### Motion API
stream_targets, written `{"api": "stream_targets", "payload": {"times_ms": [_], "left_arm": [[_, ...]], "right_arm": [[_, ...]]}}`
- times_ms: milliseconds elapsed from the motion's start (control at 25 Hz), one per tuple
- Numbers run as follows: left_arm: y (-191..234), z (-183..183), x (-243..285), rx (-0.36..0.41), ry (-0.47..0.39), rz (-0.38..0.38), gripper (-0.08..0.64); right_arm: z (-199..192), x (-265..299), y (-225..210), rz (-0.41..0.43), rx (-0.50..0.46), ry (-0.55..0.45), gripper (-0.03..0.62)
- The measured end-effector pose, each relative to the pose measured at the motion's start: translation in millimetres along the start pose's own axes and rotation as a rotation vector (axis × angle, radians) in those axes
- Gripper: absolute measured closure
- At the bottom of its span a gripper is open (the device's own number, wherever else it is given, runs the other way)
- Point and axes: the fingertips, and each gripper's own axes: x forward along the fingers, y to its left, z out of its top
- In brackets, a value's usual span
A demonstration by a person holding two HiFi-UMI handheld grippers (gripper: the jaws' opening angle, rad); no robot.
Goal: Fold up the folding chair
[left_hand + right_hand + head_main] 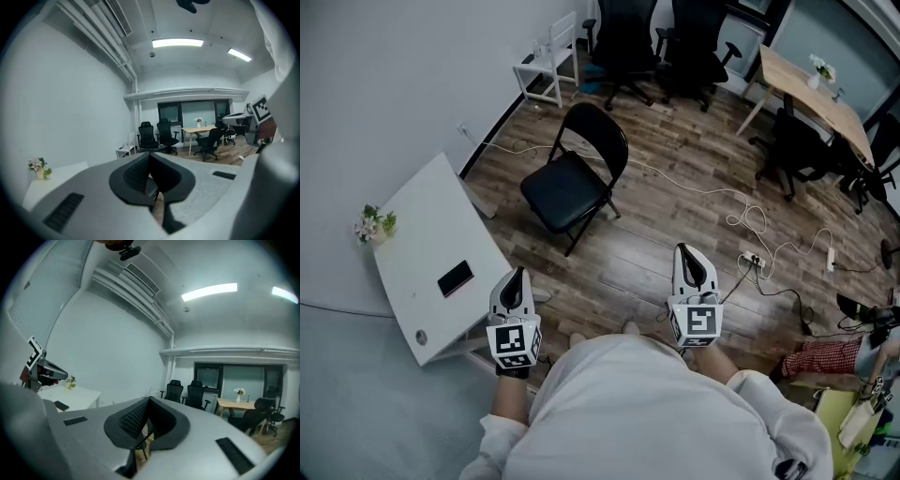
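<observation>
A black folding chair (577,175) stands unfolded on the wooden floor, out ahead of me in the head view. My left gripper (518,273) is held low at the left, beside the white table, and its jaws are shut with nothing between them. To the right, my right gripper (683,249) is also shut and empty. Both are well short of the chair. In the left gripper view the left gripper (150,154) hides most of the chair behind its closed jaws, and in the right gripper view the right gripper (149,400) does the same.
A white table (431,255) with a phone (456,277) and a small flower pot (375,225) stands at the left. White cables and a power strip (754,261) lie on the floor at the right. Office chairs (661,42), a wooden desk (814,98) and a small white chair (551,58) stand further back.
</observation>
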Motion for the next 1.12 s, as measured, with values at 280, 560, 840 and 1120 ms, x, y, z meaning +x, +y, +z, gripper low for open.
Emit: {"api": "stream_targets", "payload": {"times_ms": [280, 560, 840, 1120], "left_arm": [[-8.0, -3.8, 6.1, -0.026, -0.001, -0.054, 0.279], [-14.6, -7.8, 12.4, -0.030, 0.039, -0.061, 0.187], [-45.1, -6.3, 30.1, -0.036, 0.057, -0.042, 0.187], [-87.0, 0.1, 40.5, -0.050, 0.069, -0.013, 0.187]], "right_arm": [[2.6, 4.7, 0.5, 0.006, -0.023, -0.026, 0.327], [-3.8, 1.8, -8.4, 0.001, -0.019, -0.029, 0.210], [-24.7, -1.9, -31.3, 0.043, -0.010, -0.004, 0.210], [-39.2, 0.3, -64.5, 0.099, -0.003, 0.000, 0.212]]}}
